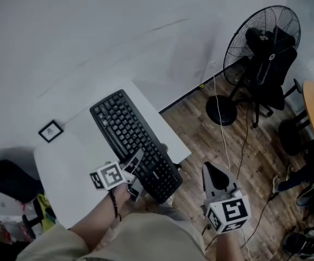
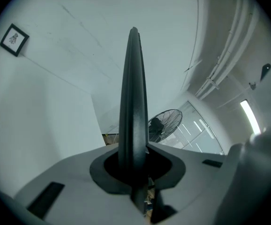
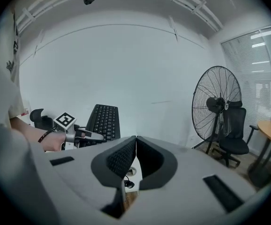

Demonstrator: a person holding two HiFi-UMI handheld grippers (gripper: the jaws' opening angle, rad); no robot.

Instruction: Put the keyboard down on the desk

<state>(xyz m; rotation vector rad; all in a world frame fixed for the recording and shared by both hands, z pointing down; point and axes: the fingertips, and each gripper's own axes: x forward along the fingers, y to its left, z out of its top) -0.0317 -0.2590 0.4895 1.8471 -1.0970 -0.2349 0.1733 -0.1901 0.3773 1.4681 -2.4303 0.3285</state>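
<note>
White wall and wood floor surround a small white desk; a fan and a dark chair stand well off its right edge, and a small frame sits near its back left corner.

Keyboard lies slantwise over the desk, roughly along the right edge; its far end reaches toward the back edge and its near end juts past the front edge by the front right corner; whether its underside touches the top yet I cannot tell.

Left gripper is clamped on the keyboard's near end; in the left gripper view the board rises edge-on between the pads as a thin dark blade, pinched firmly. Right gripper hangs beyond the front right corner, over the floor, apart from the keyboard; its pads are pressed together with nothing between them.

Judged from its look, the keyboard is light, stiff plastic, long for its thickness; held at one end only, it will likely want to sag or pivot in the pinch; the casing seems smooth, so a slip is possible. The rim beside the keys looks the best place to take hold, since pads on the keys would press them; a second hold at the far end would probably steady it.
</note>
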